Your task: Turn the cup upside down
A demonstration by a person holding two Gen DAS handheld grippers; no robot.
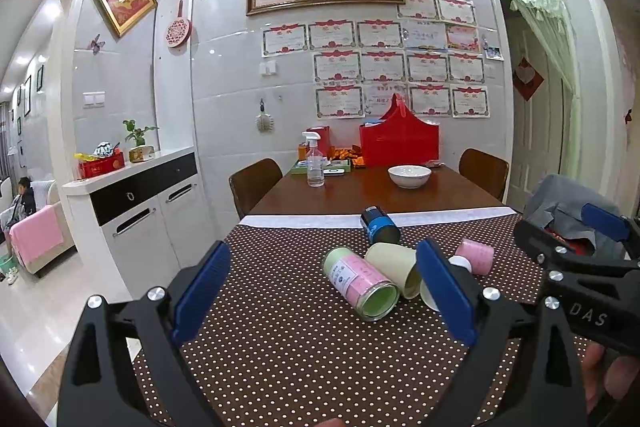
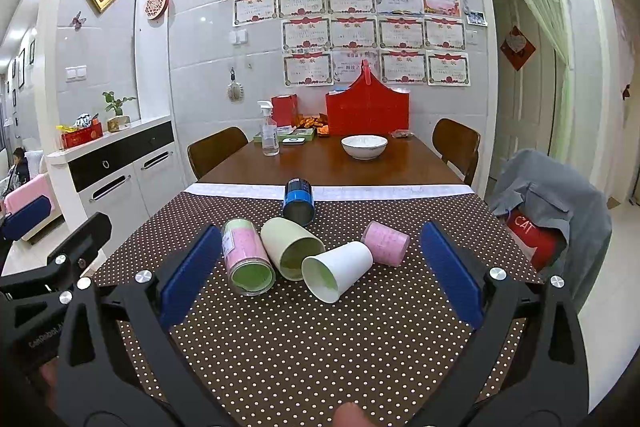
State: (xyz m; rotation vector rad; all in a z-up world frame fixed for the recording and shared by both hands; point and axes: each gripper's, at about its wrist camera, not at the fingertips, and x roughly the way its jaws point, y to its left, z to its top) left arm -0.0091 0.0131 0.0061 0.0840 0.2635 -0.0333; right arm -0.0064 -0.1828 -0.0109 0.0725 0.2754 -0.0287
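Note:
Several cups lie on their sides on the dotted brown tablecloth (image 2: 320, 339): a pink-and-green cup (image 2: 246, 259), a cream cup (image 2: 290, 245), a white paper cup (image 2: 338, 269), a pink cup (image 2: 386, 242) and a blue-banded dark cup (image 2: 299, 201). The pink-and-green cup (image 1: 360, 281), the cream cup (image 1: 396, 267) and the blue cup (image 1: 379, 225) also show in the left wrist view. My left gripper (image 1: 324, 295) is open and empty, short of the cups. My right gripper (image 2: 320, 275) is open and empty, its fingers either side of the cluster but nearer the camera.
Farther back on the wooden table stand a white bowl (image 2: 364, 146), a spray bottle (image 2: 270, 131) and a red basket (image 2: 367, 111). Chairs flank the table; one at the right (image 2: 556, 203) carries grey clothing. A white sideboard (image 2: 116, 171) stands at the left.

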